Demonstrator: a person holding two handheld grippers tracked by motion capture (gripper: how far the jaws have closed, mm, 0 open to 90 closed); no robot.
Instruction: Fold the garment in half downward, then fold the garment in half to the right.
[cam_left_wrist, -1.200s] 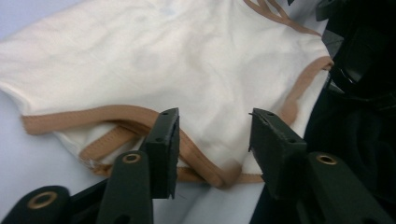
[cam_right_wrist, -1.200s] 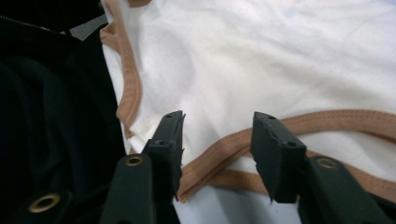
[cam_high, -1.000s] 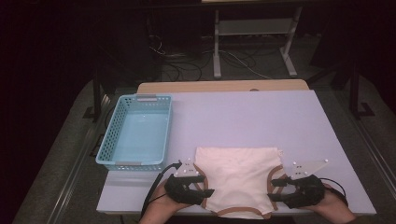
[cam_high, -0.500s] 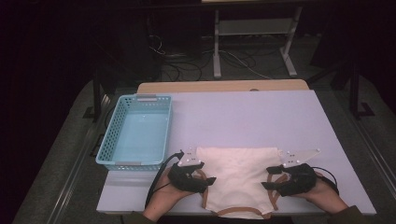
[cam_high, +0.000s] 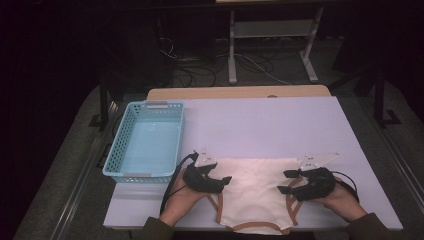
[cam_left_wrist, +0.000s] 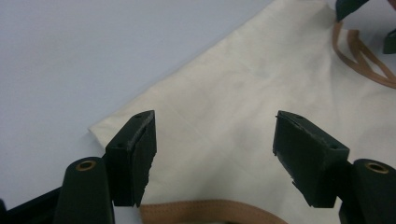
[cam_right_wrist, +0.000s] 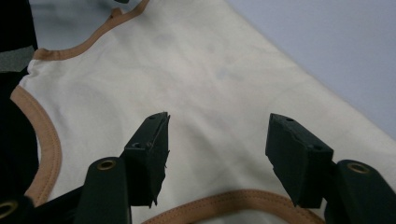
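Cream garment (cam_high: 255, 192) with tan-trimmed edges, lying flat, faintly creased

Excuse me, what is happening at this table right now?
A person holds a gripper in each hand over a cream garment with tan trim, lying flat near the front edge of the table. The left gripper and the right gripper both have open jaws, which have just been opening, with nothing pinched. A blue basket sits to the left.
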